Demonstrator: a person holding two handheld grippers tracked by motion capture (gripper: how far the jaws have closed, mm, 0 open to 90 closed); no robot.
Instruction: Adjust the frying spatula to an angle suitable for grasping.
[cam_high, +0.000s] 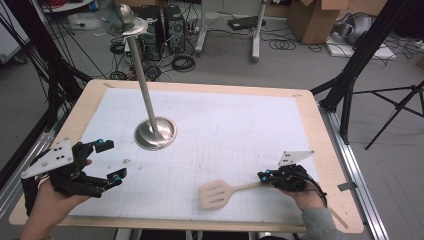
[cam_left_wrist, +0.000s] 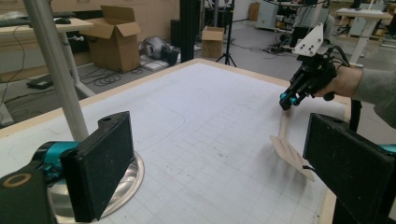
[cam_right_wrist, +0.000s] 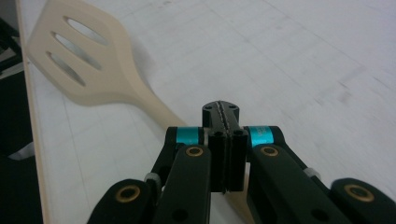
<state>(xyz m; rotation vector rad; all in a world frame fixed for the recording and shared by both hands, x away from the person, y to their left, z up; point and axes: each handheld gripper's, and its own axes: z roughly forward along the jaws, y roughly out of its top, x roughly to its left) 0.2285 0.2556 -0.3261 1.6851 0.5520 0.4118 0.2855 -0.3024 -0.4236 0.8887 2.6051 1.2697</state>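
Left hand-held gripper sits at the lower left of the high view, its two jaws spread wide apart with nothing between them. In the left gripper view those same jaws rise from the bottom corners, well apart, framing the surface beyond.

Largest of all is the surface, a pale wooden board with rounded corners that takes up the middle of the high view. Over most of it lies a white gridded mat. Behind it, along the top of the frame, the floor carries cables, cardboard boxes and black tripod legs.

On the mat, left of centre in the high view, stands a metal stand: a round shiny base with a thin pole leaning up toward the upper left of the frame. In the left gripper view its base shows at the lower left, just behind the near jaw.

Right hand-held gripper is at the lower right of the high view, held by a hand in a grey sleeve. Its jaws are pressed together on the handle of a pale slotted spatula. The spatula's blade lies flat on the mat at lower centre, handle running right into the jaws. In the right gripper view the blade lies at the upper left, three slots showing, and the handle passes under the closed jaws.
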